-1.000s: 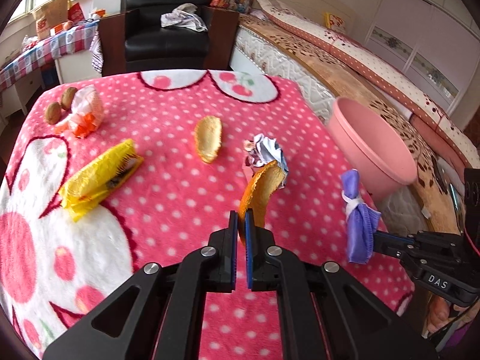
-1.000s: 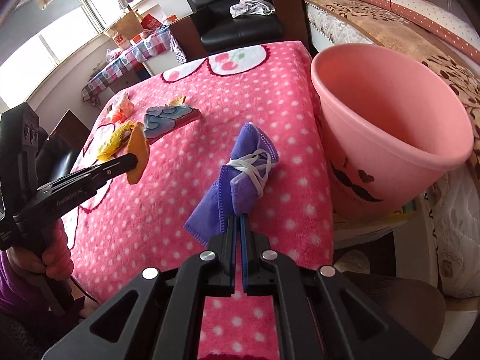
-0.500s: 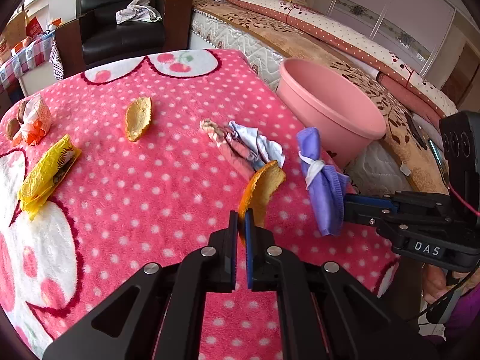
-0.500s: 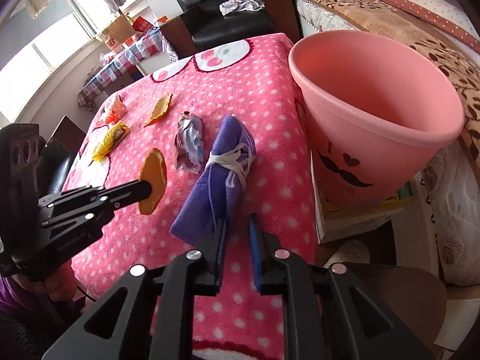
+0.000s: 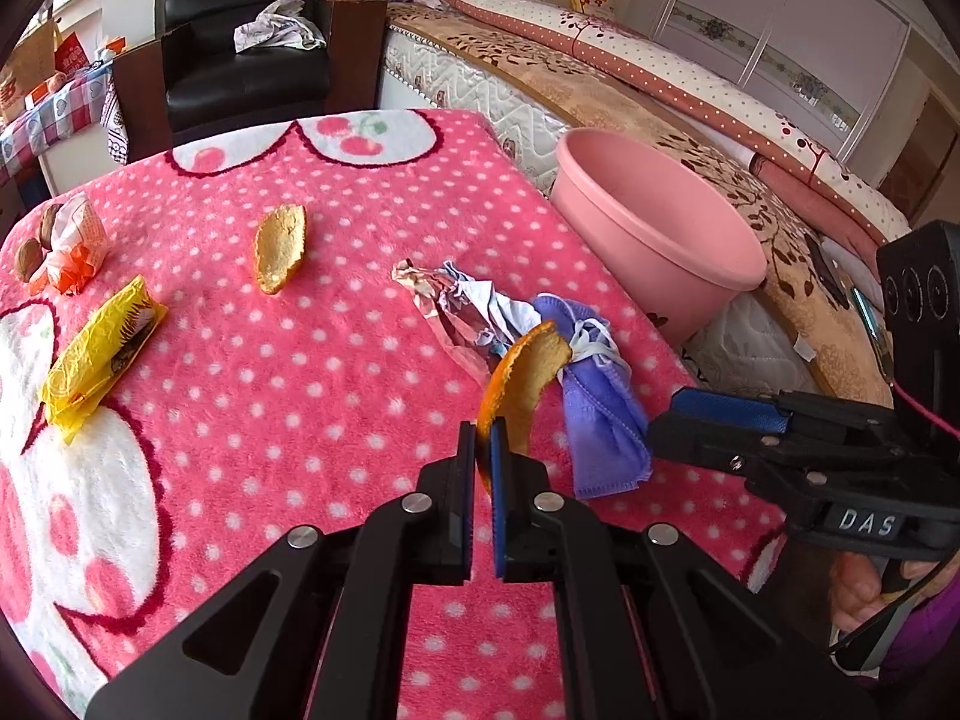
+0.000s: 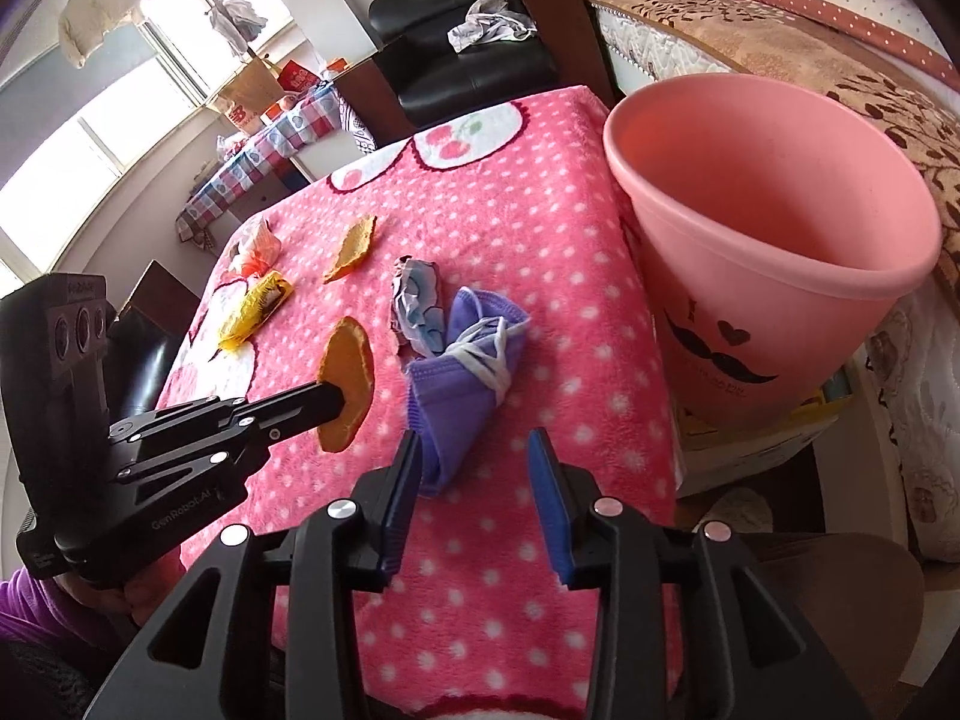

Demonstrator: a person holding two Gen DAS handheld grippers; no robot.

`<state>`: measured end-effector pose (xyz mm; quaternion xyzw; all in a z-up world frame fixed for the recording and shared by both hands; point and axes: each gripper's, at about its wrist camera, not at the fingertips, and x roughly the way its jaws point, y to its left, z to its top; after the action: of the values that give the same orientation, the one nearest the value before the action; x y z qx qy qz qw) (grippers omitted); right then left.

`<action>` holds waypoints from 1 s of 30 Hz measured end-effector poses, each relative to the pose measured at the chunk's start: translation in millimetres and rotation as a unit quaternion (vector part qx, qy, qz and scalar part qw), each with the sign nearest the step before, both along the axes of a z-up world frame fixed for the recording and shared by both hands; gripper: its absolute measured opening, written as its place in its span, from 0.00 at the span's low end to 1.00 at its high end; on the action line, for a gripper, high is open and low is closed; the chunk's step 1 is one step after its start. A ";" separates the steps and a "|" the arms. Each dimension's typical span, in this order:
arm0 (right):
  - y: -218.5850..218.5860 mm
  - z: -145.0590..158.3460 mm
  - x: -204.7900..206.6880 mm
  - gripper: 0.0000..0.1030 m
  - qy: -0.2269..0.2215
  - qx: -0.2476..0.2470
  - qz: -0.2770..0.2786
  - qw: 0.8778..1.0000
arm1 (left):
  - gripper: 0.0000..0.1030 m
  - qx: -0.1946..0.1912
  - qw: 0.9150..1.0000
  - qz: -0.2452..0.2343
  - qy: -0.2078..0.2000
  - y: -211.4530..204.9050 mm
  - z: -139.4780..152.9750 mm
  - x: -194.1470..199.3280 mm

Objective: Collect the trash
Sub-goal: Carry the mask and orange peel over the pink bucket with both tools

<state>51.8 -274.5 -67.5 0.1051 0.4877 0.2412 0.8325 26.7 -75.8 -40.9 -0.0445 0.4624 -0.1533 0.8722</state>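
My left gripper [image 5: 483,450] is shut on an orange peel [image 5: 528,375] and holds it above the pink dotted blanket [image 5: 240,396]; it also shows in the right wrist view [image 6: 345,405]. My right gripper [image 6: 477,474] is open. The rolled purple face mask [image 6: 465,372] lies on the blanket just ahead of its left finger, also seen in the left wrist view [image 5: 600,414]. The pink bin [image 6: 774,252] stands off the blanket's right edge, its inside empty as far as I see. A crumpled foil wrapper [image 5: 456,312] lies beside the mask.
A second orange peel [image 5: 279,249], a yellow wrapper [image 5: 96,354] and an orange-and-white wrapper with nuts [image 5: 66,240] lie on the blanket's left half. A black armchair [image 5: 246,60] stands behind, a bed [image 5: 660,96] to the right.
My right gripper opened and let the purple mask drop onto the blanket near the foil wrapper. My left gripper kept the peel and swung right, toward the mask and the bin.
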 end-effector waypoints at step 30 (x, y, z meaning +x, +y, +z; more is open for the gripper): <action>-25.7 29.4 -1.4 0.15 -0.103 0.013 -0.063 0.993 | 0.04 -0.034 0.997 -0.017 -0.073 -24.4 46.8 17.4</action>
<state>50.4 -300.2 -38.1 0.1209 0.3884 0.2043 0.8904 44.1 -100.2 5.8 -0.0553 0.3928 -0.1865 0.8988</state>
